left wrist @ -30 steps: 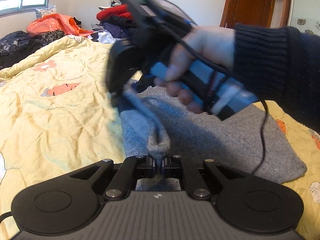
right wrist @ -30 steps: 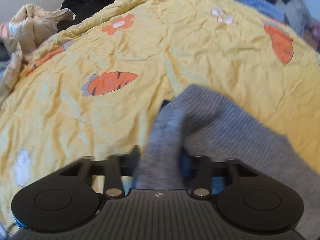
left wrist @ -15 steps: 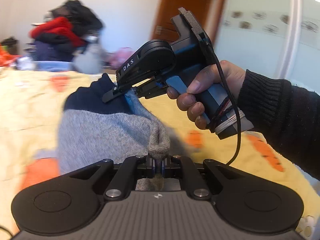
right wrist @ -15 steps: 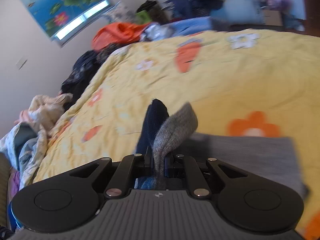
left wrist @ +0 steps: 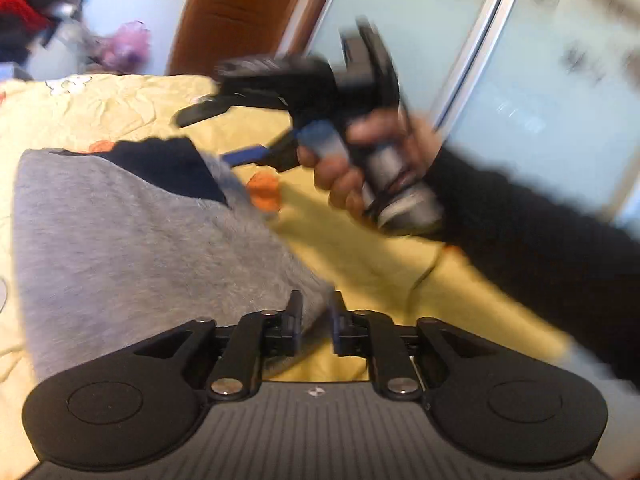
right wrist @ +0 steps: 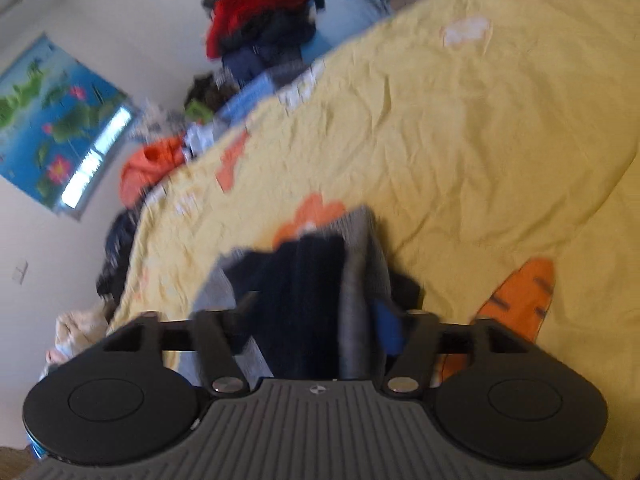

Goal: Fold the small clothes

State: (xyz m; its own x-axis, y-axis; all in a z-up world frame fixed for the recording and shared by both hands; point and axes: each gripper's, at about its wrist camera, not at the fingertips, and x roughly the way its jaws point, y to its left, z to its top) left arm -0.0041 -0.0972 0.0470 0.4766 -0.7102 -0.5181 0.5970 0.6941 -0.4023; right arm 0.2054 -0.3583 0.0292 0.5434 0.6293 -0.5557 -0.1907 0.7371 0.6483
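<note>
Both grippers are letting go: the left gripper (left wrist: 314,322) parts slightly beside the grey garment's (left wrist: 132,240) corner, the right gripper (left wrist: 224,136) spreads wide at one o'clock. The fold looks laid on the yellow bedspread (right wrist: 460,128); smoothing remains.

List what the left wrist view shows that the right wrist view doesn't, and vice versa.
Left wrist only: the right gripper in a hand, jaws opening off the garment; brown door; the left gripper, jaws opening. Right wrist only: pond poster; orange cloth. Both: grey and navy garment on the yellow quilt; clothes pile.
</note>
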